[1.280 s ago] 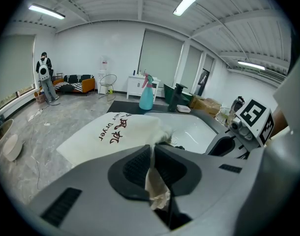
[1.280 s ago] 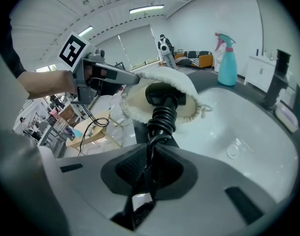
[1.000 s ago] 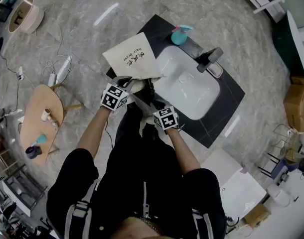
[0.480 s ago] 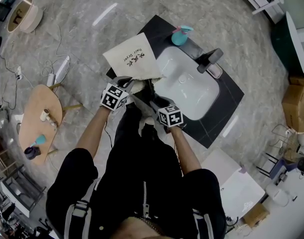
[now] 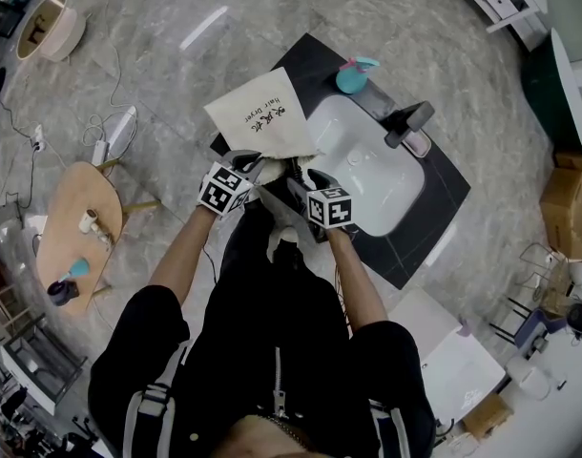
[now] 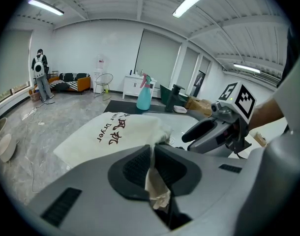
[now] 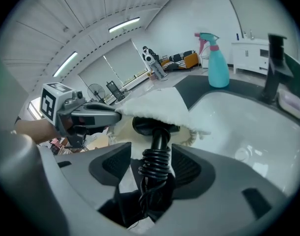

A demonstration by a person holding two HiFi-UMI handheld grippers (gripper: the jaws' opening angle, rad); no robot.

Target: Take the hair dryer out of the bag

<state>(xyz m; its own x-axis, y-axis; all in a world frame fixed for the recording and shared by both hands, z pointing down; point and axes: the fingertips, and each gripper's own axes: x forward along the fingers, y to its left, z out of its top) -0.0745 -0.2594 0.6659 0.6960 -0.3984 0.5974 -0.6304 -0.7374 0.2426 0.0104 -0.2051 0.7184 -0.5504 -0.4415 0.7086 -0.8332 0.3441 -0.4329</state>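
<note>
Dryer (image 7: 151, 126) sits in the bag (image 5: 262, 117) mouth, stem and coiled cord (image 7: 155, 163) running out between our right fingers (image 7: 189, 170), which have just been opening and stand spread; left fingers (image 6: 133, 170) pinch the bag's rim.

The head view looks steeply down from above the person onto the counter (image 5: 448, 184), from some way off. Each gripper view sits close behind its own jaws and looks low across the counter, the left over the bag (image 5: 262, 117), the right toward the sink (image 5: 367, 175). All three share the bag and the spray bottle (image 5: 353, 74).
</note>
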